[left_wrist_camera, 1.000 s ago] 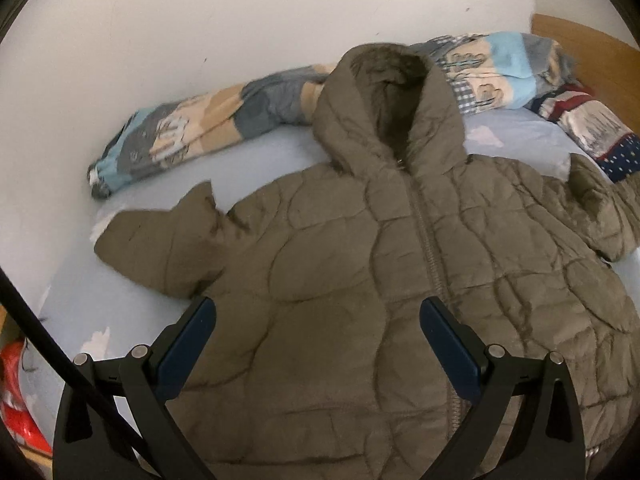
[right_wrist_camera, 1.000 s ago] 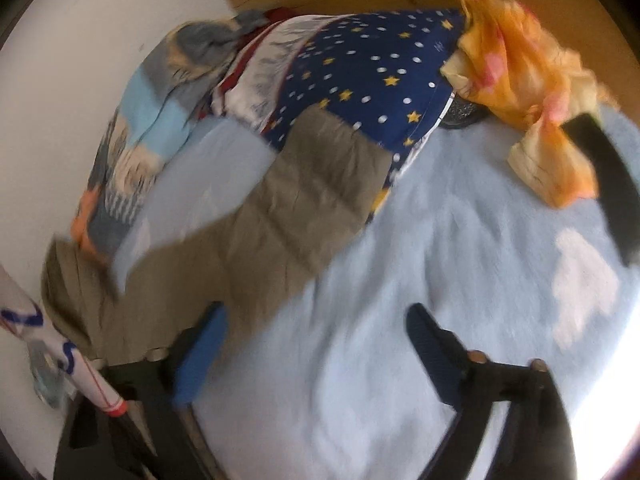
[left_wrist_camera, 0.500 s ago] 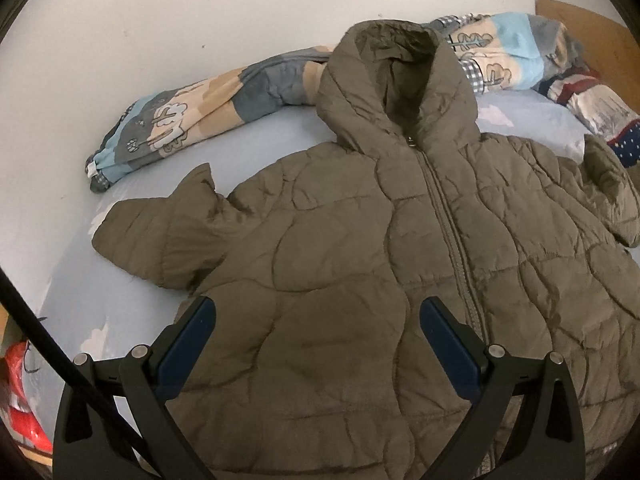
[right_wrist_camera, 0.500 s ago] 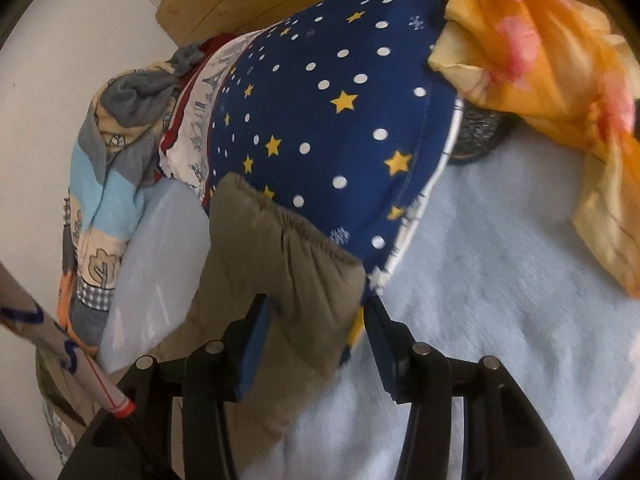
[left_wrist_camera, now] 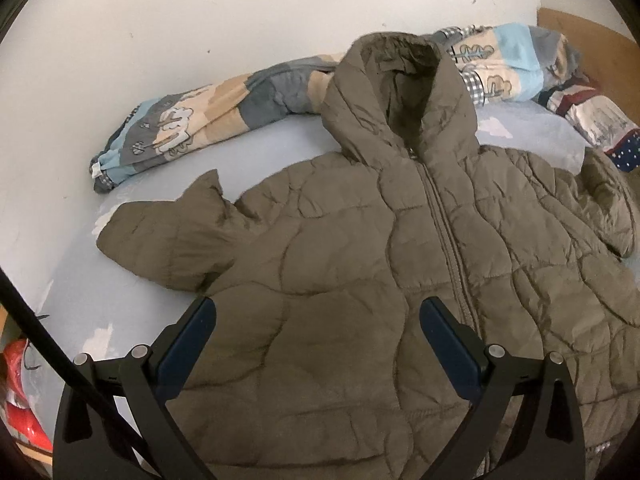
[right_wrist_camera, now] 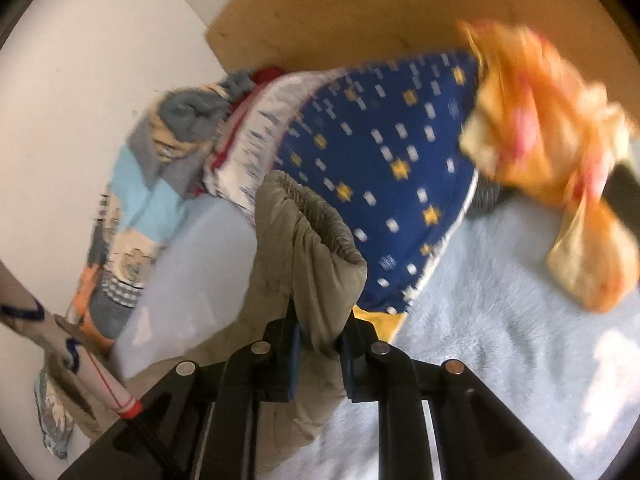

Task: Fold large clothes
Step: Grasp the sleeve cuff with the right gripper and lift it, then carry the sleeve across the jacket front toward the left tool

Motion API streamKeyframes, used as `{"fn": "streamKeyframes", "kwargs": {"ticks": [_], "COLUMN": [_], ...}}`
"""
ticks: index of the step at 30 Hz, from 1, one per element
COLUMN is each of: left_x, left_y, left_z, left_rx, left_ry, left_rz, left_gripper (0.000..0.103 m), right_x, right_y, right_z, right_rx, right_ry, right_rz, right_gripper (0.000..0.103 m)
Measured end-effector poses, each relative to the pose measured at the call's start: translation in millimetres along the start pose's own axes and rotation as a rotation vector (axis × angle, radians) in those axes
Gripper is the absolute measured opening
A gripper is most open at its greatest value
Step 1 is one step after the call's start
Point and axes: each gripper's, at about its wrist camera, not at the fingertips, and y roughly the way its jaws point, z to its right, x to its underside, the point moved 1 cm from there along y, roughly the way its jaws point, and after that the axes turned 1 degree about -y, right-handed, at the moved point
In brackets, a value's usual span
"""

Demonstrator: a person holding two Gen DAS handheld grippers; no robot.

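Observation:
An olive quilted hooded jacket (left_wrist_camera: 360, 280) lies front up and zipped on the light blue bed sheet (left_wrist_camera: 280, 152), with its hood (left_wrist_camera: 400, 92) toward the wall. My left gripper (left_wrist_camera: 316, 312) hovers open over the jacket's lower front, nothing between its fingers. One sleeve (left_wrist_camera: 168, 240) lies spread out at the left. In the right wrist view my right gripper (right_wrist_camera: 320, 332) has its jaws closing, pads pressed on the other sleeve's cuff (right_wrist_camera: 308, 240), which stands bunched up above the bed.
A patterned blanket (left_wrist_camera: 192, 120) runs along the white wall behind the hood. A navy star pillow (right_wrist_camera: 380, 160) and an orange cloth (right_wrist_camera: 540, 140) lie against the wooden headboard (right_wrist_camera: 360, 12). Something red (left_wrist_camera: 20, 400) sits beyond the bed's left edge.
My right gripper went from open over the sheet to around the sleeve cuff, then closed on it and raised it. The left gripper stayed open over the jacket.

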Motion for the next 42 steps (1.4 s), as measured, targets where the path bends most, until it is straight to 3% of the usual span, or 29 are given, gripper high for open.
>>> {"fn": "streamKeyframes", "kwargs": {"ticks": [5,11,19,25,32,42], "left_x": [-2,-2,1,4,10,13], "left_y": [-7,-15,-25,-30,-26,-16], "left_z": [-17,-48,-86,-112,-142,-161], "left_rx": [0.005,0.008,-0.004,-0.014,-0.017,-0.012], "left_ry": [-0.033,-0.094,-0.136,-0.172,-0.235,-0.288], "left_rz": [0.001,0.003,0.022,0.022,-0.017,-0.055], "left_gripper": [0.102,0.102,0.102,0.102,0.102,0.101], "right_x": [-17,-22,16,86,188,341], "right_y": [-61,-132,-204,-223,-196,-121], "right_z": [-38,-114,-227,-314,-391,-440], "right_rx": [-0.033,-0.106,-0.227,-0.311,-0.376,-0.376], "right_ry": [-0.036,-0.123,-0.27,-0.41,-0.565,-0.72], "right_rz": [0.051,0.089,0.103,0.053,-0.067,-0.262], "right_gripper": [0.017,0.017,0.017,0.017,0.017,0.017]}}
